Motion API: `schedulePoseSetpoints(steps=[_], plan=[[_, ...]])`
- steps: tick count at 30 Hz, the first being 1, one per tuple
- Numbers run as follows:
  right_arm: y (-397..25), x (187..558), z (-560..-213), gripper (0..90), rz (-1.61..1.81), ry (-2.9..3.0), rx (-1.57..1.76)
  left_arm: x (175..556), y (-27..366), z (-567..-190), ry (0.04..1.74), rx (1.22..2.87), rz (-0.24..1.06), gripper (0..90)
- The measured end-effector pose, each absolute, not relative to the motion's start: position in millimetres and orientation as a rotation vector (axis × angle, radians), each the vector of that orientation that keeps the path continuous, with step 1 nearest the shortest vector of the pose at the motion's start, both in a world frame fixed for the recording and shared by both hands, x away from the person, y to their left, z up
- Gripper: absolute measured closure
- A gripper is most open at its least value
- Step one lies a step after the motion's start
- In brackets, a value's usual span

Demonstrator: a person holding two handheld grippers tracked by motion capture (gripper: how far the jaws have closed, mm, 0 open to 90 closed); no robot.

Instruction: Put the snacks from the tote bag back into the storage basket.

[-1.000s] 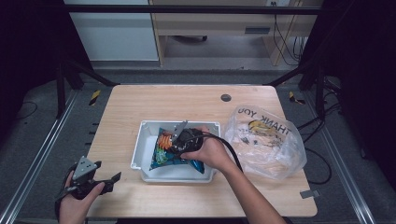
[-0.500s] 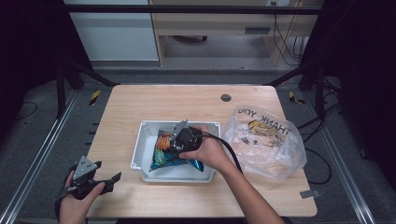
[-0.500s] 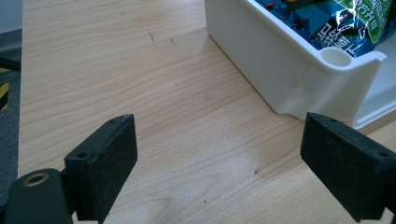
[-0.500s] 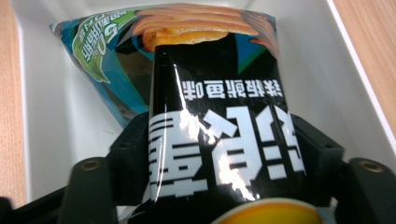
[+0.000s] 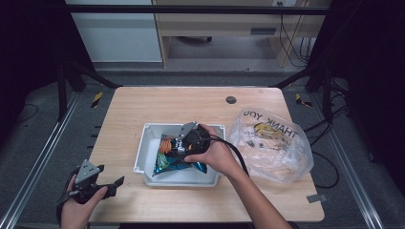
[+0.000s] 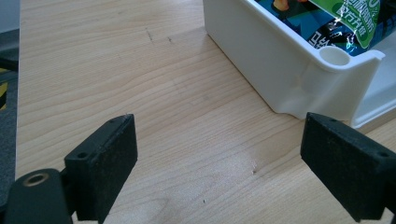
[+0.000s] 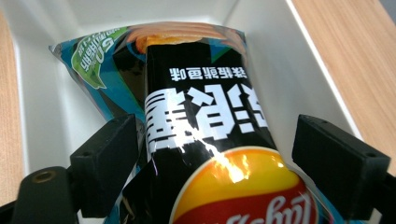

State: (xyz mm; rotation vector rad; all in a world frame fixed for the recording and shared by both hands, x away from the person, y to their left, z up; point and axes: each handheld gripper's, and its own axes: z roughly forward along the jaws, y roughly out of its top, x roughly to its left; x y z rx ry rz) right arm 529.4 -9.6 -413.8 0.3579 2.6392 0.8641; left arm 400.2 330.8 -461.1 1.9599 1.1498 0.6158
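A white bin (image 5: pixel 143 160) sits in the middle of the table and holds snack bags. A black, yellow and red chip bag (image 7: pixel 210 121) lies on top of a teal one (image 7: pixel 91 65); from above the teal bag (image 5: pixel 167 163) shows at the bin's left side. My right gripper (image 5: pixel 184 139) is down in the bin. In its own view the right gripper (image 7: pixel 224 163) is open, with the black bag lying between its jaws and a gap at either side. My left gripper (image 5: pixel 111 177) is open over bare wood at the front left. Its view, the left gripper (image 6: pixel 229 158), faces the bin's corner (image 6: pixel 327 79).
A clear "THANK YOU" plastic bag (image 5: pixel 272 143) with items inside lies right of the bin. A small dark round insert (image 5: pixel 230 99) is set in the tabletop at the back. Dark frame posts stand at the table's rear corners.
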Motion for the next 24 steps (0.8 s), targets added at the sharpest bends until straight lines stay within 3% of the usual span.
schedulePoseSetpoints(steps=[24], plan=[[-26,517,-388,8.7,0.927,2.585,0.441,399,333,-463,1.159,1.96,0.605,10.5]])
